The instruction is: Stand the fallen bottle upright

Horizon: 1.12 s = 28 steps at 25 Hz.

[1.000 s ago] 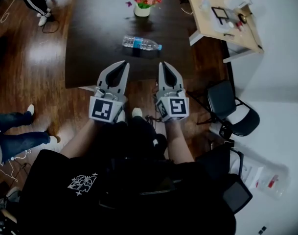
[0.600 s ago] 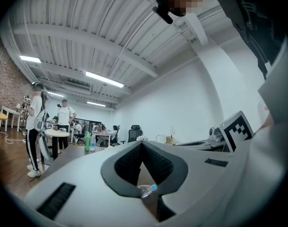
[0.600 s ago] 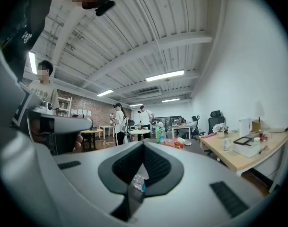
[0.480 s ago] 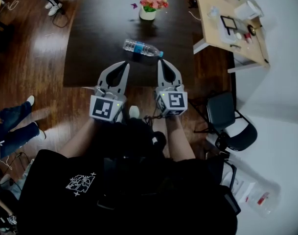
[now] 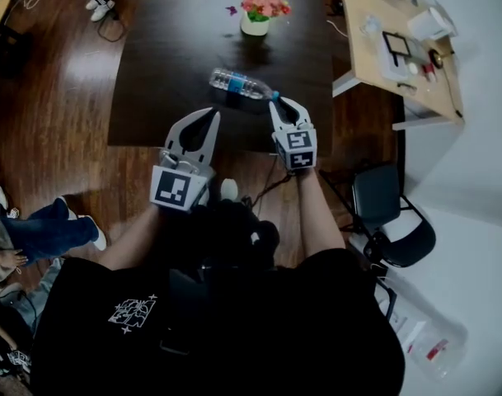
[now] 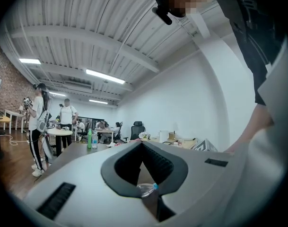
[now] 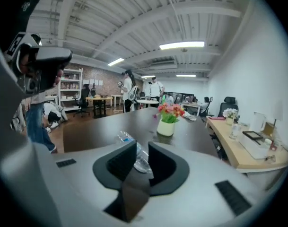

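A clear plastic bottle [image 5: 238, 83] with a blue label and blue cap lies on its side near the front of the dark table [image 5: 168, 64]. My right gripper [image 5: 285, 104] reaches over the table's front edge, its tips just short of the cap end. Its jaws have just been opening and stand slightly apart; in the right gripper view [image 7: 142, 148] the bottle [image 7: 126, 137] lies beyond the gap, untouched. My left gripper [image 5: 209, 115] hangs at the table's front edge, shut and empty. The left gripper view [image 6: 142, 144] shows the bottle [image 6: 147, 189] low through the hollow between its jaws.
A cream pot of pink flowers [image 5: 255, 25] stands on the table behind the bottle. A light wooden desk [image 5: 399, 48] with small items is at the right, a black office chair [image 5: 391, 209] beside me. Someone's legs [image 5: 44, 229] are at the left.
My right gripper has moved forward and down to the bottle's cap end, and its jaws have parted. The left gripper has shifted only a little.
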Tool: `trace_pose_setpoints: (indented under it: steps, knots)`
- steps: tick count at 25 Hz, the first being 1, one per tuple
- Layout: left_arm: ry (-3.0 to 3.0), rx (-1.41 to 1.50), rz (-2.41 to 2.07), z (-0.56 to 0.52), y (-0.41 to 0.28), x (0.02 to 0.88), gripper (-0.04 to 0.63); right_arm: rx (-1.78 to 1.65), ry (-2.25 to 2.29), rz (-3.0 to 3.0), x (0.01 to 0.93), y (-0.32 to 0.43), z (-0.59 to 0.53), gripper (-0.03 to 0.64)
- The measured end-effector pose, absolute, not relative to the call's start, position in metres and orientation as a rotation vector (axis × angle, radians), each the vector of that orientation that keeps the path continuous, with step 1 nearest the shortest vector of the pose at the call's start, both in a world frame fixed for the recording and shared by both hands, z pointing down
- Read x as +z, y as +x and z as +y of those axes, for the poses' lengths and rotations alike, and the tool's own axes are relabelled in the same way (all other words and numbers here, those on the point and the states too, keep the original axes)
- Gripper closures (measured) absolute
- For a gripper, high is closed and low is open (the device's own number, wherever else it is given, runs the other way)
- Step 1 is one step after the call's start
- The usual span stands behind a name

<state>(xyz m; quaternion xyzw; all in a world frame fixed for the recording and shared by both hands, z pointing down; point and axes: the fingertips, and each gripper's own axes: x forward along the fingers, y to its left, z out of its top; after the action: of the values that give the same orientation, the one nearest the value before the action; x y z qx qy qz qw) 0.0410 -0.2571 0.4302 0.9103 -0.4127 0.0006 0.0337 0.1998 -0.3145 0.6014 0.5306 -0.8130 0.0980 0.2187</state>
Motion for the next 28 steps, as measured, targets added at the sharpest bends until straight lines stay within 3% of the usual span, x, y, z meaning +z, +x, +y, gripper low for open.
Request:
trace_pose_setpoints:
  steps: [7,21,28]
  knots:
    - [2.769,0.047,-1.318,-0.257,0.038,0.435,0.600,0.289,1.223,-2.203,0.650,0.212,-0.331,0.369]
    - [2.703,0.112,-1.418,-0.271,0.040,0.445,0.600,0.210,0.724,-2.093,0.704,0.221,-0.350,0.361]
    - [2.675,0.125,-1.443,-0.279,0.036,0.450,0.600,0.218,0.663,-2.069,0.716,0.221,-0.355,0.398]
